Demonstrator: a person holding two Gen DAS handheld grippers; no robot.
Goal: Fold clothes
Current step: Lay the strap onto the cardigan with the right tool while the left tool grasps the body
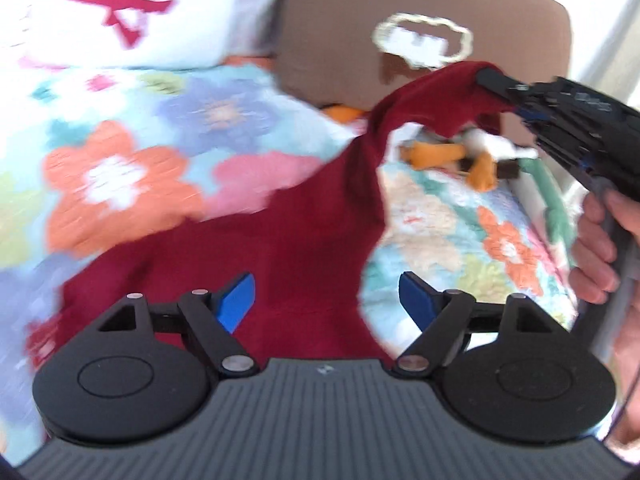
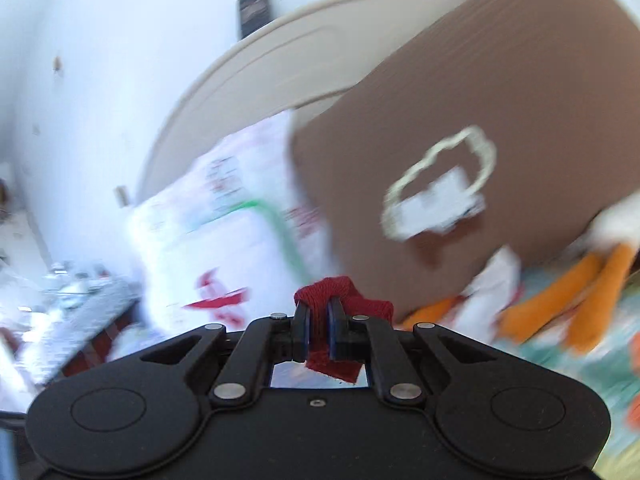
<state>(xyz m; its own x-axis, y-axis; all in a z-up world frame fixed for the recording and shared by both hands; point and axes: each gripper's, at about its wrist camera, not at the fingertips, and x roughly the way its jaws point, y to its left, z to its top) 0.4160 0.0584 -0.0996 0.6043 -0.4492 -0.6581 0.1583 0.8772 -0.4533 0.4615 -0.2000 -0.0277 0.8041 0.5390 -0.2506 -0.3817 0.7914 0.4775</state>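
Note:
A dark red garment (image 1: 280,248) lies on a floral bedspread (image 1: 120,168), with one end lifted up to the right. My left gripper (image 1: 327,300) is open, its blue pads (image 1: 238,304) spread apart just above the garment, holding nothing. My right gripper (image 2: 318,332) is shut on a bunched edge of the red garment (image 2: 340,292). In the left wrist view the right gripper (image 1: 486,76) holds that end raised above the bed at the upper right, a hand on its handle.
A brown pillow (image 1: 360,20) with a white cloud patch leans at the head of the bed. A white pillow (image 1: 132,12) with a red plane print lies to its left. An orange-and-white plush toy (image 1: 460,156) lies below the brown pillow. A cluttered table (image 2: 68,308) stands left.

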